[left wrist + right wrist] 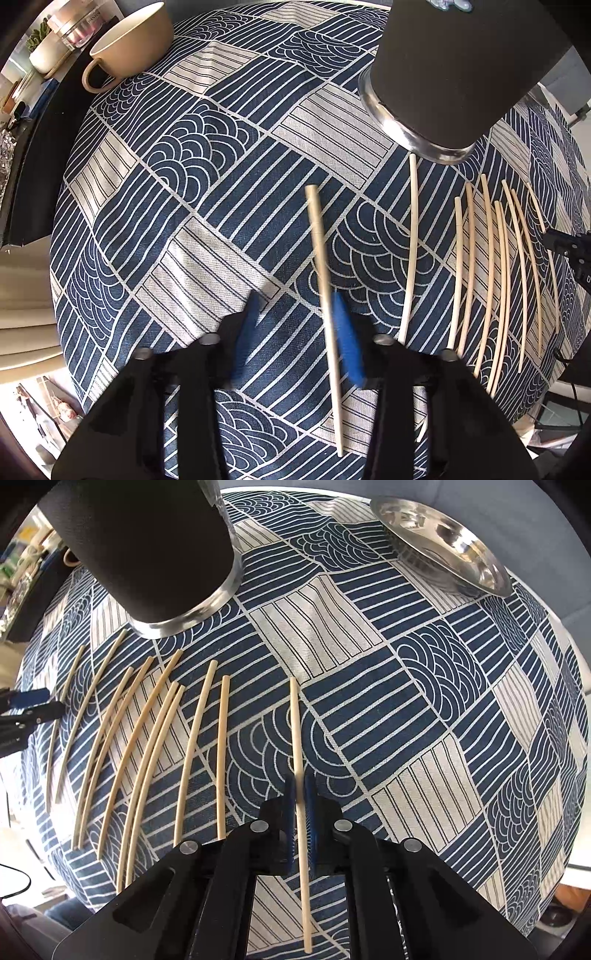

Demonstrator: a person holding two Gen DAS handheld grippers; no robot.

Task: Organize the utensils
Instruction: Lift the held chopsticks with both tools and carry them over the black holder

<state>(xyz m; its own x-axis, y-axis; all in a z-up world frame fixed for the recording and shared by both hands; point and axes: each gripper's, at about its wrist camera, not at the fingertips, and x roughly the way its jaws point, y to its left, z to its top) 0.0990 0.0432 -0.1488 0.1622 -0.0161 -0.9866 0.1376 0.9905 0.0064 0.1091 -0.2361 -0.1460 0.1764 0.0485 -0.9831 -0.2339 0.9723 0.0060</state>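
Pale wooden chopsticks lie on a blue-and-white patterned tablecloth (207, 155). One chopstick (320, 258) runs between the blue pads (246, 339) of my left gripper (295, 314). It rests against the right pad while the left pad stands well apart, so the jaws are open. My right gripper (299, 786) is shut on another chopstick (295, 723), which is pinched between its blue pads (289, 812). Several more chopsticks (147, 746) lie side by side to its left; they also show as a row of chopsticks (495, 266) in the left wrist view. A black cylindrical holder (461, 66) with a steel base stands behind them.
A beige cup (129, 48) sits at the far left of the cloth, with jars and clutter beyond the table edge. A steel bowl (443, 542) stands at the far right. The black holder (147, 546) rises close behind the row of chopsticks.
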